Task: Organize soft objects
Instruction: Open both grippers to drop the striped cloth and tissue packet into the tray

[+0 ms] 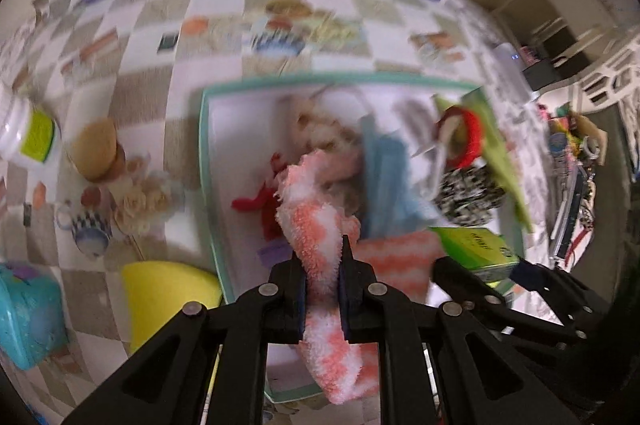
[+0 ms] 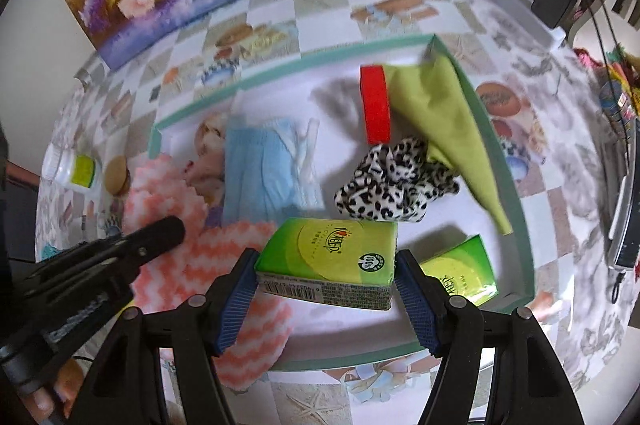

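Left wrist view: my left gripper (image 1: 323, 289) pinches a fuzzy pink-and-white sock (image 1: 316, 225) at lower centre, jaws pressed tight on it; the sock hangs over the white tray (image 1: 208, 153), which fills mid-frame; in the tray, blurred, a blue cloth (image 1: 386, 181) and a leopard-print scrunchie (image 1: 466, 195) at right; a yellow sponge (image 1: 160, 293) sits lower left, outside the tray. Right wrist view: my right gripper (image 2: 326, 275) holds a green tissue pack (image 2: 328, 257) at lower centre, pads against both ends, above the tray; a second tissue pack (image 2: 460, 269) lies just right of it; red tape roll (image 2: 375, 103) and green cloth (image 2: 436, 117) upper right; matching sock (image 2: 224, 249) lower left.
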`<state>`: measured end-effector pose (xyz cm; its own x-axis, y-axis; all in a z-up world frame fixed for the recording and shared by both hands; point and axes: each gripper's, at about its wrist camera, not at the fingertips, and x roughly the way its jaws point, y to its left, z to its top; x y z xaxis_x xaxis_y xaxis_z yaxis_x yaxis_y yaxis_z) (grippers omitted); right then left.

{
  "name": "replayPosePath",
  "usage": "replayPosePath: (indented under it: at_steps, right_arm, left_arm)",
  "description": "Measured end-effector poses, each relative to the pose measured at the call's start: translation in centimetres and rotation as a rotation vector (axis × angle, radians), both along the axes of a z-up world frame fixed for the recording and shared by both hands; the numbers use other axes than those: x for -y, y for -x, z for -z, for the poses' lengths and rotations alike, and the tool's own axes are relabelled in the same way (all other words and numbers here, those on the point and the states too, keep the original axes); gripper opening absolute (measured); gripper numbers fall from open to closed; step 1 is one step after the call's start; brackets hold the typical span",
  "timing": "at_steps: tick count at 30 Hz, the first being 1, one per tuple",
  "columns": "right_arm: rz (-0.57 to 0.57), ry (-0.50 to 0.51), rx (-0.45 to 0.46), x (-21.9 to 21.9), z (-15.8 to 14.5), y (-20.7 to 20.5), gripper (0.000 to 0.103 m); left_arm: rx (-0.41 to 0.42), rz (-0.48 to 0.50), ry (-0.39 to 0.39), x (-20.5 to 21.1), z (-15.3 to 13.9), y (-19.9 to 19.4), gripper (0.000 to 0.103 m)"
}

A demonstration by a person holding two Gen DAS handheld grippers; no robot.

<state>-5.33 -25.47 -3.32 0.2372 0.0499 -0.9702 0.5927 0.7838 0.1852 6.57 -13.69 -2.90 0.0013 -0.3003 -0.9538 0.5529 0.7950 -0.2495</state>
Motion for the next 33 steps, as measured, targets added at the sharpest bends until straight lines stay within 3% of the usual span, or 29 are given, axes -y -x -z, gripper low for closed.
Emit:
replayPosePath:
  at_steps: [3,5,14,24,25,27,28,30,33]
  right_arm:
    - [0.001,0.006,-0.003,0.0,-0.1,-0.1,0.072]
    - [0.001,0.016,-0.001,0.0,-0.4,-0.2,0.072]
    - [0.017,0.079,0.046,0.2,-2.5,-0.4,0.084]
    - [0.022,0.086,0.042,0.2,-2.5,-0.6,0.084]
    - [0.020,0.088,0.042,0.2,-2.5,-0.6,0.084]
    - [0.010,0.094,0.049,0.0,-2.6,-0.8,0.085]
    - [0.006,0.097,0.052,-0.1,-2.6,-0.8,0.090]
    - [0.002,0.109,0.059,-0.3,-2.8,-0.9,0.103]
    - [0.005,0.121,0.068,-0.3,-2.9,-1.0,0.103]
  left_arm:
    - [-0.081,-0.038,-0.005,-0.6,1.2,-0.5,0.026]
    - [-0.108,-0.057,0.007,-1.0,1.1,-0.8,0.044]
    - [-0.052,-0.106,0.057,-2.8,-1.9,-2.0,0.071]
    - [-0.008,-0.163,0.016,-3.9,-1.1,-3.7,0.072]
    - [-0.002,-0.168,0.014,-4.0,-1.0,-3.8,0.075]
    - [0.016,-0.194,0.013,-4.4,-1.0,-4.1,0.091]
    - [0.020,-0.208,0.015,-4.7,-1.0,-4.2,0.096]
    - [0.028,-0.245,0.019,-5.3,-1.1,-4.6,0.096]
    - [0.049,-0.259,0.010,-5.9,-1.2,-5.0,0.096]
